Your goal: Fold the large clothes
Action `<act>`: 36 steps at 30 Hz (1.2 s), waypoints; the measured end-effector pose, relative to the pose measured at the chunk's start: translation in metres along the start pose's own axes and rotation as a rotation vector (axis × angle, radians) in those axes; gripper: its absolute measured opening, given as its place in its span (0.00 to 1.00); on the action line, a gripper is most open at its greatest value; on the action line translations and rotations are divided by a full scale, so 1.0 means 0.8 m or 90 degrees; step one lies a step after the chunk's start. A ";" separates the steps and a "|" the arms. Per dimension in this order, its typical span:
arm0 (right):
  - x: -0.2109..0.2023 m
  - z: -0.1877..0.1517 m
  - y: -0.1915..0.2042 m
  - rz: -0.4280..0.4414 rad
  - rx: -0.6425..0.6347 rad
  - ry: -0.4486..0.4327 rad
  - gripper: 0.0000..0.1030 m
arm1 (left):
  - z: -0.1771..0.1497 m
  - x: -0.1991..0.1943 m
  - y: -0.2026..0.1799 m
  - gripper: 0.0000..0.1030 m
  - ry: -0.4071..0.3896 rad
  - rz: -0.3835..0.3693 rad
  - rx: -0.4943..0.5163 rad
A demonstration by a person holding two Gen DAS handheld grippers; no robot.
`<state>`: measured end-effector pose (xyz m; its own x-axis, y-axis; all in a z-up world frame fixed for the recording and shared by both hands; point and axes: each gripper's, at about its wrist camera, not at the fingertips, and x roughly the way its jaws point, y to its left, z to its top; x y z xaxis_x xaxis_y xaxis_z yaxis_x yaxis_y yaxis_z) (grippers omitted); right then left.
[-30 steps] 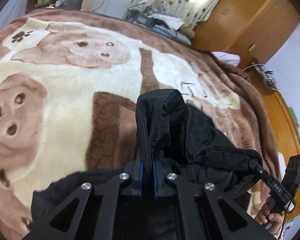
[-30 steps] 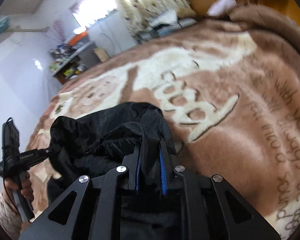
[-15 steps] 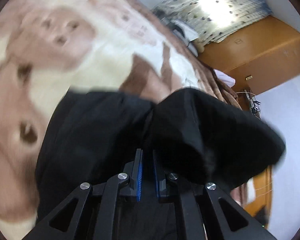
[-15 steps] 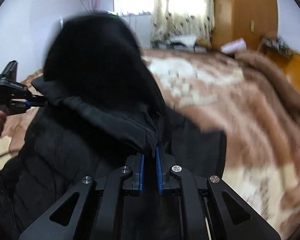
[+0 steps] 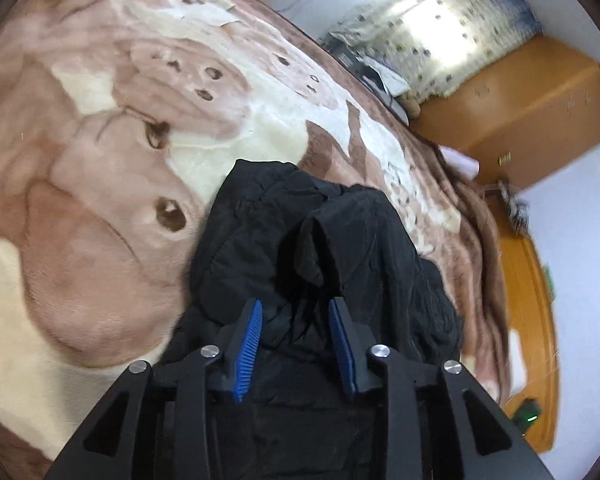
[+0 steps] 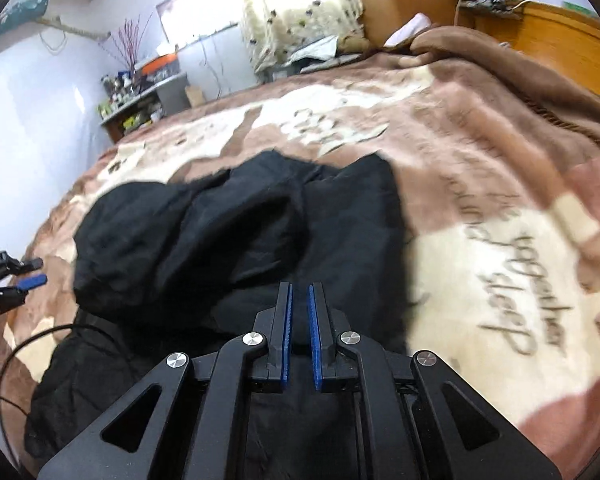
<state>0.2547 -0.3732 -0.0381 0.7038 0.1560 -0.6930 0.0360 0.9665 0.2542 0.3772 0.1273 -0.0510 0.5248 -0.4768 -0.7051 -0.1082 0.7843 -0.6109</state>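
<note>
Folding black jacket (image 5: 324, 240) on blanket (image 5: 100, 200): your left gripper (image 5: 296, 340) stood released, right gripper (image 6: 299, 332) nearly closed (grasp unclear); flattening bulge first seemed wise.

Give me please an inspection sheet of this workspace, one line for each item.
Surface: brown and cream plush blanket covering a bed.
Job's things: black padded jacket lying bunched on the blanket.
Clutter: nothing seen on the blanket.
Grippers: left gripper open above the jacket; right gripper nearly closed, grip unclear.
Cables: black cable looping beside the jacket.
Surroundings: spotted curtain, wooden wardrobe, cluttered shelf.
</note>
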 end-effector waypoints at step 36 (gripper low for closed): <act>0.009 0.024 0.126 -0.024 -0.139 -0.046 0.67 | -0.012 0.062 -0.142 0.80 -0.017 0.109 0.270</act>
<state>0.2771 -0.2788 -0.0046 0.7538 0.1119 -0.6475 -0.0860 0.9937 0.0717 0.4071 0.0109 -0.0201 0.5522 -0.3201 -0.7698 0.1571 0.9468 -0.2810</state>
